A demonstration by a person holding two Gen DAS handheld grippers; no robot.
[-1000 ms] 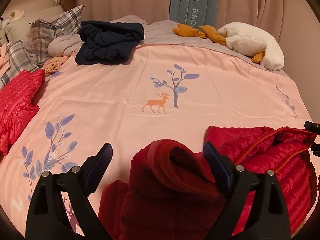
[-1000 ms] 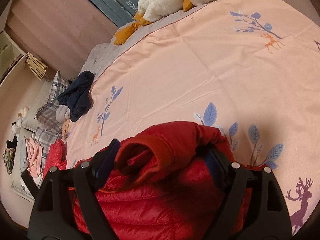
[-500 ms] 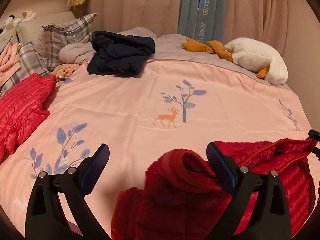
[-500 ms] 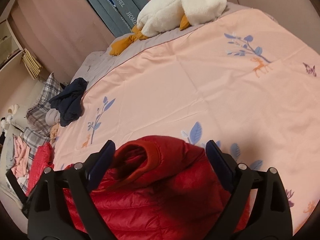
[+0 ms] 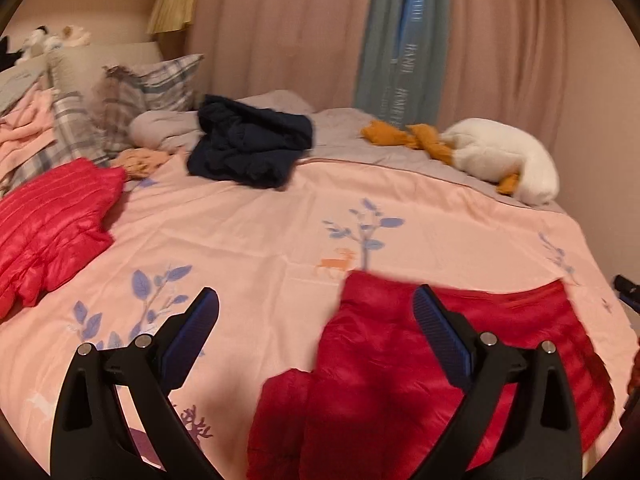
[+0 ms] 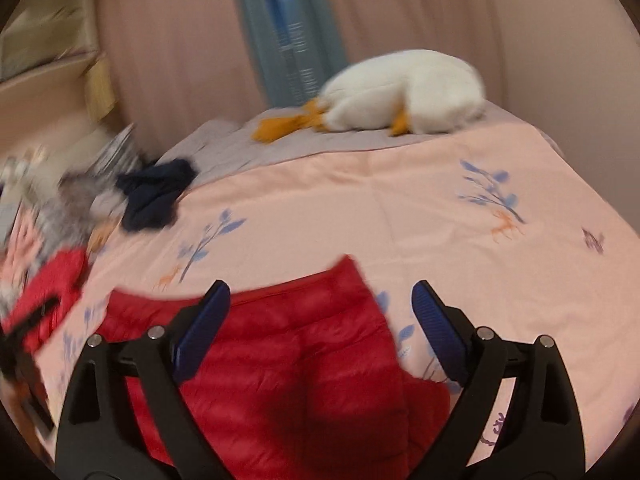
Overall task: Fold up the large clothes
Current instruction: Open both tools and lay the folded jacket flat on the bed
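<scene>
Your biggest risk now is the puffy fill: the red down jacket [image 5: 404, 364] looks springy, so the flap you laid over may creep open unless you press it flat before the next fold. A second risk is catching only the top layer when you reach in again, which would drag the fold apart instead of doubling it.

Both claws stand wide with nothing between the pads: the left claw [image 5: 316, 332] hangs over the jacket's left edge, the right claw [image 6: 320, 320] over its middle. The jacket lies near the front edge of the bed [image 5: 256, 224], on the pink cover, quilted and glossy, folded into a rough block with a darker lump at its lower left. The right view is blurred, so its edges there are uncertain.
</scene>
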